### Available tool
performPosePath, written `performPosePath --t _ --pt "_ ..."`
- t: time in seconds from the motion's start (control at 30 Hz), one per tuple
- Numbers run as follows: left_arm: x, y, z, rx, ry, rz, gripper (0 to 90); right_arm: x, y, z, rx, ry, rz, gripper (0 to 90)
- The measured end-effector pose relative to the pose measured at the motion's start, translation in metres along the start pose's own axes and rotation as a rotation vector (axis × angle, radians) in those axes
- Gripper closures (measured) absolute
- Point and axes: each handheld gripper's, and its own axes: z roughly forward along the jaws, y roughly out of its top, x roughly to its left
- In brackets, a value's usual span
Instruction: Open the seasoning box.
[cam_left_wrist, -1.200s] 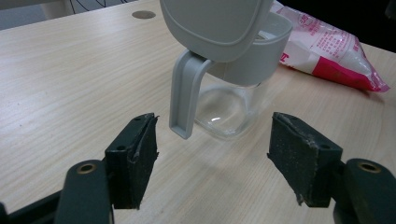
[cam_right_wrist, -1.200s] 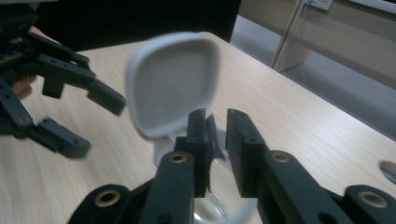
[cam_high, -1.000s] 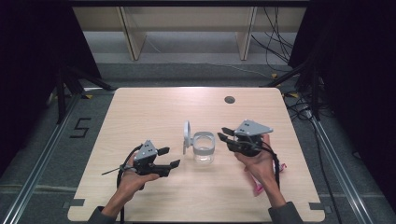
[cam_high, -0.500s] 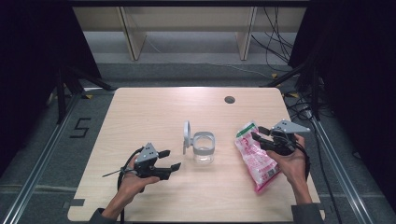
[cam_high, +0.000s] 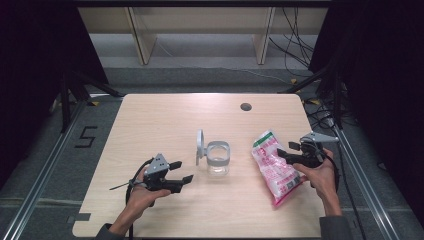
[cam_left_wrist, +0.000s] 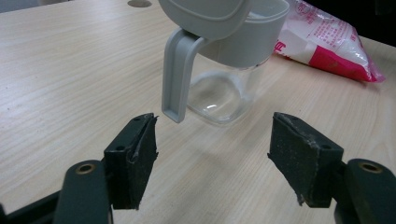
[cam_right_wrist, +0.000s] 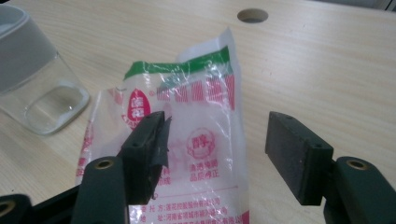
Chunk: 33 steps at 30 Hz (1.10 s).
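We see the clear jar (cam_high: 218, 160) near the middle of the worktop (cam_high: 165, 120), its grey flip lid (cam_high: 199, 146) already swung up on the hinge and nothing inside it. The pink-and-white bag (cam_high: 276, 169) lies flat toward the right edge, apparently unopened, so filling is, in our judgement, yet to begin. The right tool (cam_high: 292, 152) hovers at the bag's upper right side; its jaws have just been opening and now straddle the bag without pressing it. The left tool (cam_high: 180, 172) rests low by the near edge, aimed at the jar, jaws apart and holding nothing.
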Motion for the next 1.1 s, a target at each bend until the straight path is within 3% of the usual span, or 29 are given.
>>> performPosePath --t 0.03,0.07,0.1,0.13,0.17,0.23,0.33,0.37,0.6,0.67,0.73,0.77,0.83,0.9,0.97,1.0,1.1 --pt "0.0 0.0 0.0 0.002 0.001 0.001 31.4 -0.002 -0.001 0.001 0.012 0.004 0.008 38.9" --pt "0.0 -0.001 0.0 -0.003 0.0 -0.026 31.4 -0.004 -0.002 0.003 0.001 0.0 0.009 39.1" --pt "0.0 0.0 0.0 -0.003 0.005 -0.019 31.4 -0.005 -0.002 0.004 0.01 0.0 0.013 40.1" --pt "0.0 0.0 0.0 -0.006 0.005 -0.023 31.4 -0.009 -0.003 0.005 0.01 -0.005 -0.024 40.8" --pt "0.0 -0.001 0.0 -0.003 0.003 -0.022 31.4 -0.006 -0.005 0.007 0.022 0.016 0.019 41.0" --pt "0.0 0.0 -0.001 -0.001 0.004 -0.017 31.4 -0.011 -0.006 0.009 0.022 0.014 -0.007 42.6" --pt "0.001 0.0 0.0 -0.011 0.001 -0.01 31.5 -0.013 -0.007 0.013 0.033 0.031 0.007 44.6" --pt "0.001 0.0 -0.001 -0.005 0.002 -0.008 31.5 -0.013 -0.007 0.015 0.04 0.03 -0.01 45.0" --pt "0.001 0.0 -0.001 -0.013 -0.016 -0.02 31.4 -0.013 -0.008 0.024 0.09 0.047 0.025 49.5" --pt "0.001 0.0 0.0 -0.012 -0.016 -0.017 31.4 -0.015 -0.008 0.026 0.082 0.068 0.042 50.2" --pt "0.0 0.0 0.0 -0.012 -0.016 -0.019 31.4 -0.015 -0.01 0.028 0.102 0.055 0.046 51.0" --pt "-0.001 0.0 0.0 -0.011 -0.013 -0.038 31.4 -0.015 -0.01 0.03 0.112 0.063 0.053 53.1" --pt "0.001 0.0 0.0 -0.01 -0.015 -0.016 31.4 -0.015 -0.01 0.033 0.116 0.069 0.046 58.6" --pt "0.001 0.0 -0.001 -0.015 -0.015 -0.017 31.5 -0.015 -0.011 0.033 0.119 0.066 0.038 72.9" --pt "0.001 0.0 0.0 -0.012 -0.015 -0.016 31.5 -0.015 -0.011 0.032 0.125 0.058 0.048 81.8" --pt "0.001 0.0 0.0 -0.006 -0.009 -0.015 31.5 -0.014 -0.011 0.031 0.126 0.06 0.065 84.8" --pt "-0.001 -0.001 0.0 -0.006 -0.008 -0.036 31.5 -0.017 -0.012 0.03 0.117 0.069 0.039 88.3"
